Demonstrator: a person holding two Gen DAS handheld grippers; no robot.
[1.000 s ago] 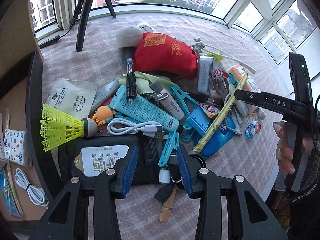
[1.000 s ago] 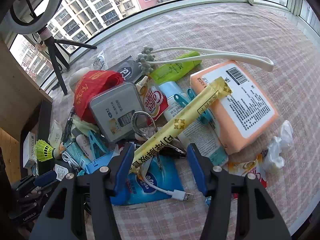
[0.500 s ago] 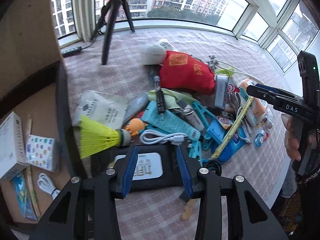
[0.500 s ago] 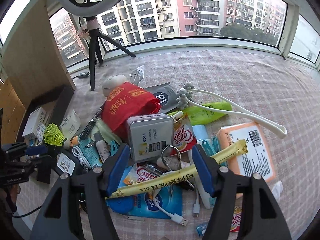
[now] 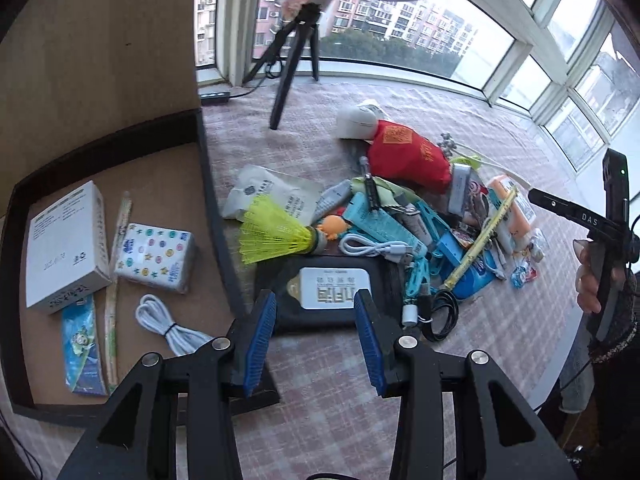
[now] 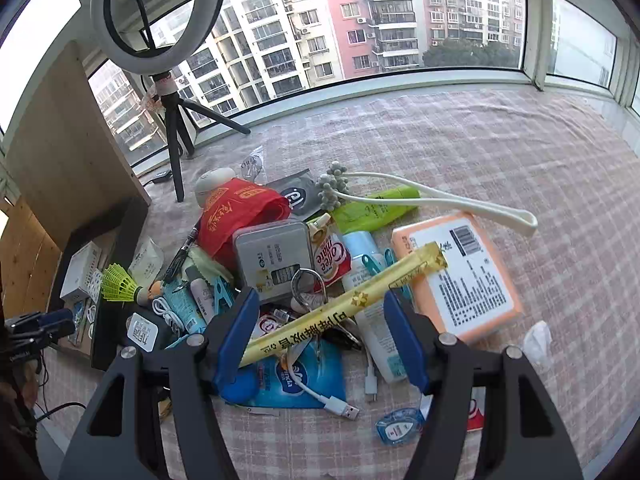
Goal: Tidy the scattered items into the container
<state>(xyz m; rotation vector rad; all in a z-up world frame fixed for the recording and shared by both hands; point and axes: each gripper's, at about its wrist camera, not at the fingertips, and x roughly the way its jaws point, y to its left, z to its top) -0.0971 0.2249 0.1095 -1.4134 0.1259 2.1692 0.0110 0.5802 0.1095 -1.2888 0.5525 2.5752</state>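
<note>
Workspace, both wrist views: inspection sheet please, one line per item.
Surface: pink checked cloth, mostly covered near the pile.
Job's things: tray holds white box, tissue pack, coiled cable; black pouch, shuttlecock, yellow stick pack outside it.
Clutter: red bag, metal tin, orange pack.
Grippers: left gripper and right gripper open, empty.
Cables: white USB lead; black cable.
Surroundings: ring light tripod, windows.
</note>
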